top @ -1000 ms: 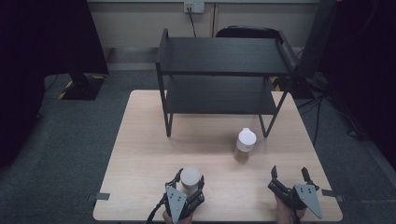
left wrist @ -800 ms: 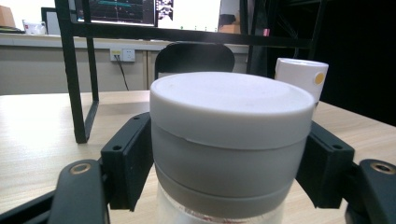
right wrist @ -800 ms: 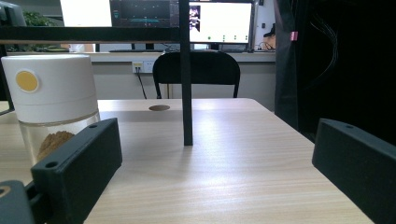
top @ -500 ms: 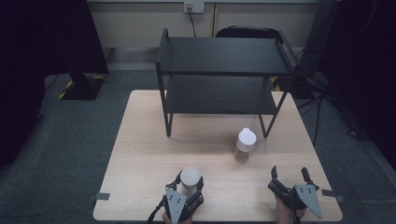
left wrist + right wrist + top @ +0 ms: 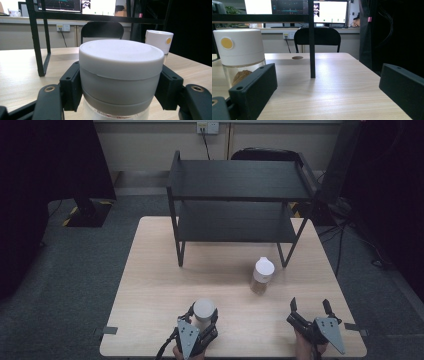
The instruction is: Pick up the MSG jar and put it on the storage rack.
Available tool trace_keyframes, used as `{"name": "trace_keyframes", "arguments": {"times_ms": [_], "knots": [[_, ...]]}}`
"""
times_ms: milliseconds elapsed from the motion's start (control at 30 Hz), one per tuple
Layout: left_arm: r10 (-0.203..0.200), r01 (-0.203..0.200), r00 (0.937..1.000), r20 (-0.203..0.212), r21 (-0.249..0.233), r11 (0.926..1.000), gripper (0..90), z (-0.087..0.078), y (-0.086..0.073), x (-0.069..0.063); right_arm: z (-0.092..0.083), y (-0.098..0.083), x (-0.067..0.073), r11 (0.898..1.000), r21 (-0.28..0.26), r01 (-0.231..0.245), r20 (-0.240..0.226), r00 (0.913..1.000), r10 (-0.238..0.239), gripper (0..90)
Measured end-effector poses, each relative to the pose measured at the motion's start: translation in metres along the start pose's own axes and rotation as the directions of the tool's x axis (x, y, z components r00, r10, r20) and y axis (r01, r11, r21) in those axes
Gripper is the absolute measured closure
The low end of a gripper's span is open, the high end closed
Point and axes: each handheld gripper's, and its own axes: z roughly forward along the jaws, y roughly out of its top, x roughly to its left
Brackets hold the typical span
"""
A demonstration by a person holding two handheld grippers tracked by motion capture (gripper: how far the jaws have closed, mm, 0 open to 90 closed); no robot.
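Observation:
A jar with a flat grey lid (image 5: 204, 309) stands near the table's front edge, left of centre. My left gripper (image 5: 203, 314) is shut on it, and in the left gripper view both black pads (image 5: 72, 86) press the sides of the grey lid (image 5: 120, 62). A second jar with a white cap (image 5: 262, 275) and brown contents stands right of centre. My right gripper (image 5: 309, 304) rests open near the front right, short of that jar. In the right gripper view the white-capped jar (image 5: 239, 55) stands ahead and left of the wide-apart jaws, which have nothing between them.
A black two-tier metal rack (image 5: 240, 180) takes up the far half of the wooden table (image 5: 150, 285), its front right leg (image 5: 312, 50) just beyond the white-capped jar. A black chair (image 5: 265, 154) stands behind the table. Grey carpet surrounds it.
The left gripper's jaws have drawn in slightly onto the grey-lidded jar. Both hands and both jars have kept their places.

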Motion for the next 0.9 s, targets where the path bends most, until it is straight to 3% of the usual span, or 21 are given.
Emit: {"name": "trace_keyframes", "arguments": {"times_ms": [667,900], "knots": [[0.029,-0.027,0.9931,0.113,-0.020,0.9994,34.1,-0.003,0.022,0.014,0.000,0.000,0.000,1.000,0.000,0.000,0.000,1.0000,0.000,0.1],[0.048,-0.046,0.9819,0.183,-0.018,0.9988,34.1,-0.001,0.036,0.025,0.000,0.000,0.000,1.000,0.000,-0.002,0.000,1.0000,0.002,0.2]]}}
